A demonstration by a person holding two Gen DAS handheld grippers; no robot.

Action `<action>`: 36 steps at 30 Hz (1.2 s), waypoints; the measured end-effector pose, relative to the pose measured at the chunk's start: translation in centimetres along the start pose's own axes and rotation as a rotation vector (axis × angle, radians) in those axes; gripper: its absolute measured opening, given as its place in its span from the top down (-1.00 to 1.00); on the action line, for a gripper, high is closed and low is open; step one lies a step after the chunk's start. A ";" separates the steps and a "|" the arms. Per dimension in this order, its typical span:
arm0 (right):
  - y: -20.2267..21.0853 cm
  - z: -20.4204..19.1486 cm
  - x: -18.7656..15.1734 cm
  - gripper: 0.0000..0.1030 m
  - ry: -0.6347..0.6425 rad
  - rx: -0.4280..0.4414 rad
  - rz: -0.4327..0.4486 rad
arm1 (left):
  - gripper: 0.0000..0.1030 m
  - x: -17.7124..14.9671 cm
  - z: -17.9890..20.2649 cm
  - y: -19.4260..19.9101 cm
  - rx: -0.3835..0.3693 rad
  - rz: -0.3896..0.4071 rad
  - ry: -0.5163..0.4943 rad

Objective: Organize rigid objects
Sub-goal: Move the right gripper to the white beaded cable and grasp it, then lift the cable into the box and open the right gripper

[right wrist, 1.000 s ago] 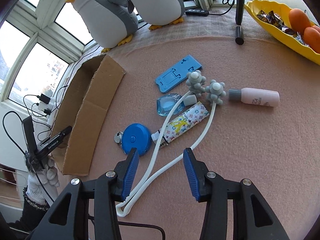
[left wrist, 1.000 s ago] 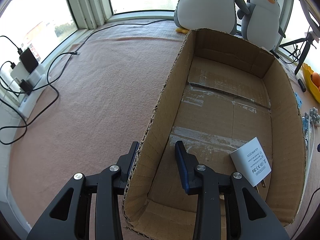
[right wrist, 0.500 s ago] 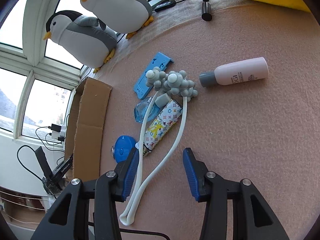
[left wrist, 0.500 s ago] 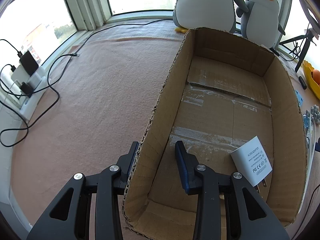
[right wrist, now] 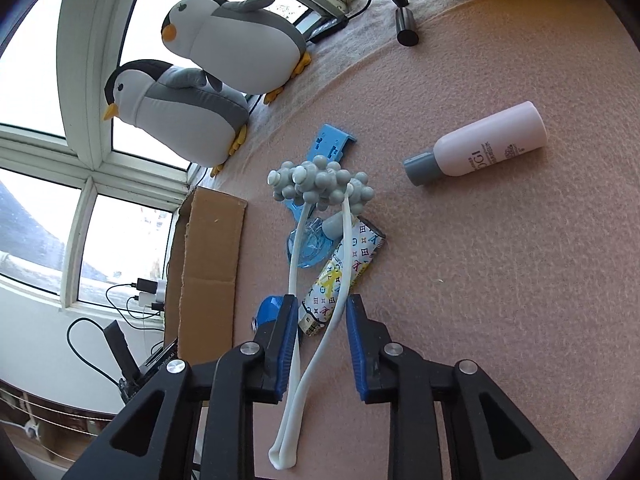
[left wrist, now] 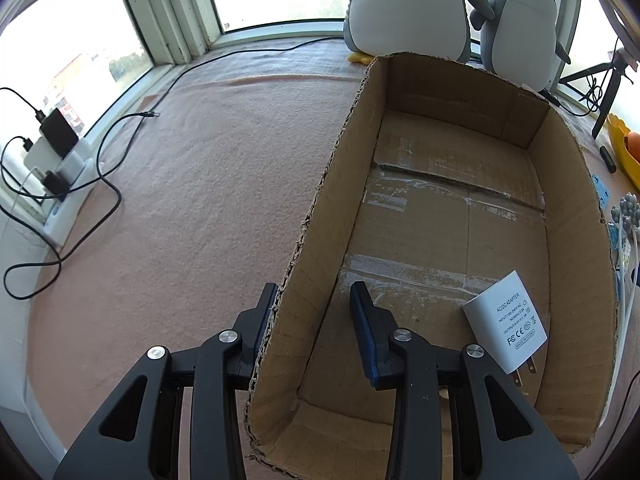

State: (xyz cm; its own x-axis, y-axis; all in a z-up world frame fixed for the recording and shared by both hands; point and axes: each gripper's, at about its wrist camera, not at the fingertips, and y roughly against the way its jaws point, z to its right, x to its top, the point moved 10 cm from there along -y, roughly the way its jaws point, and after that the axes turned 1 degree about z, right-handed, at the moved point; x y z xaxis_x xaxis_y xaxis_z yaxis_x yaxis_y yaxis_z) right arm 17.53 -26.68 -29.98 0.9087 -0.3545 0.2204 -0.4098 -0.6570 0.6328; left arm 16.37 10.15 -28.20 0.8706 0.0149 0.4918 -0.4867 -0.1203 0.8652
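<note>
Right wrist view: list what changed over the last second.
The right gripper came down over the white massager; its two stems now run between the open fingers, nearly touching the left one, not yet gripped. The left gripper straddles the cardboard box wall as before; the charger lies unmoved.

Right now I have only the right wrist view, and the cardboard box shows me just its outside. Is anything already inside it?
Observer: Yes. One white power adapter lies on the floor of the cardboard box, near its right wall.
Operator: Where is the left gripper?
Observer: The left gripper is open and straddles the box's left wall, one finger inside.
Operator: What lies left of the box?
Observer: A black cable on the pink mat.
</note>
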 end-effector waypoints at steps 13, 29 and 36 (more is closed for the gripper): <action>-2.5 -3.2 -0.5 0.70 0.132 -0.044 -0.068 | 0.32 0.1 0.0 0.0 -0.001 0.000 0.000; -3.7 -6.3 -0.9 0.92 0.187 -0.027 -0.057 | 0.32 0.2 0.1 0.0 -0.006 0.001 0.001; -1.6 -9.4 -0.7 0.92 0.217 0.011 -0.023 | 0.32 0.2 0.1 0.0 -0.013 0.001 0.008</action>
State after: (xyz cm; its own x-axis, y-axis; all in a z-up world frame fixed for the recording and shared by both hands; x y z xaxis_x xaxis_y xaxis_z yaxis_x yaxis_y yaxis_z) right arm 18.28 -19.11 -24.21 0.9132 -0.1890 0.3611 -0.3886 -0.6709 0.6315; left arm 16.53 10.05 -28.15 0.8695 0.0228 0.4934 -0.4885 -0.1078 0.8659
